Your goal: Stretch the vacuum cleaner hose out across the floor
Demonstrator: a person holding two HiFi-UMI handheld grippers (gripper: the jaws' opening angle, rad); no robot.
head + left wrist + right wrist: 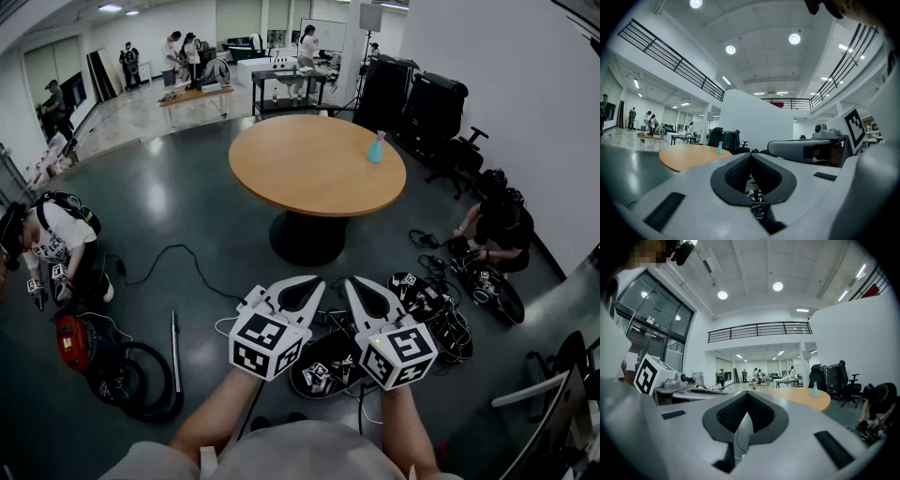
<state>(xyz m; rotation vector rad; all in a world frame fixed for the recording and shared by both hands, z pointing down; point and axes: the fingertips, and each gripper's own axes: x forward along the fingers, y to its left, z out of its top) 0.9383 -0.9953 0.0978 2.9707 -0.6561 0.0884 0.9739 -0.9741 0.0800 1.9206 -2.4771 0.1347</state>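
Looking down, the head view shows the left gripper (pixel 311 285) and right gripper (pixel 356 283) held side by side above the floor. The hose (pixel 141 380) lies coiled at lower left, touching the red vacuum (pixel 73 342), well apart from both. Left gripper view: jaws pressed together, nothing between them; a round table (pixel 689 157) beyond. Right gripper view: jaws likewise together, empty; a blue bottle (pixel 814 389) stands on the table.

A blue spray bottle (pixel 376 147) stands on the round wooden table (pixel 300 173).
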